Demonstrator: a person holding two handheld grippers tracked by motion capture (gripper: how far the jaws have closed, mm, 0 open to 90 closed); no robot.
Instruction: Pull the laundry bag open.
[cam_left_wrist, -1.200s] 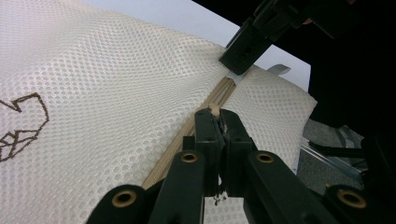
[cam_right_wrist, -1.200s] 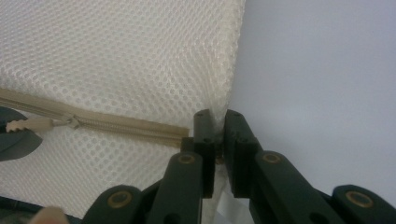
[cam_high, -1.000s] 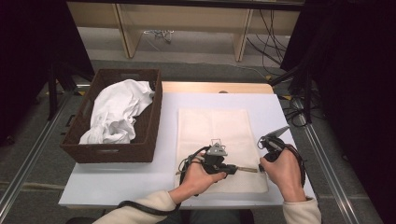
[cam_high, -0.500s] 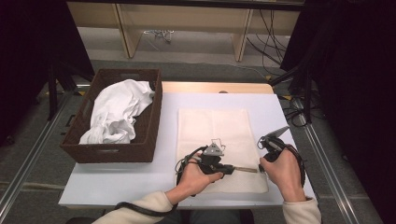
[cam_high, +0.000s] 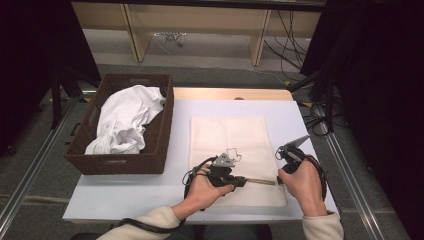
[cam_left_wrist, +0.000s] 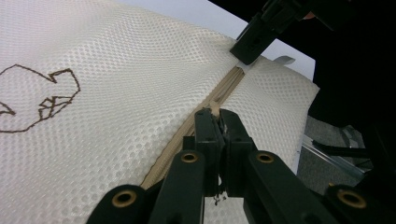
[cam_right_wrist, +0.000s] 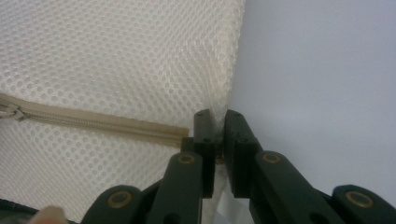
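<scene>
A cream mesh bag (cam_high: 230, 140) lies flat on the white table (cam_high: 125, 195), with a tan zipper (cam_high: 260, 181) running along its near end. My left gripper (cam_high: 244, 181) lies low over the bag and is shut on the zipper pull (cam_left_wrist: 217, 112). In the left gripper view the zipper (cam_left_wrist: 224, 88) runs ahead to my right gripper (cam_left_wrist: 254, 42). My right gripper (cam_right_wrist: 215, 119) is shut on the bag's right edge, just where the zipper (cam_right_wrist: 93, 121) ends. A brown stitched outline (cam_left_wrist: 42, 98) marks the mesh.
A brown wicker basket (cam_high: 125, 162) stands at the table's left with white cloth (cam_high: 125, 117) heaped in it. Bare table lies to the right of the bag (cam_right_wrist: 327, 93). Wooden shelf legs and cables sit on the floor beyond the table.
</scene>
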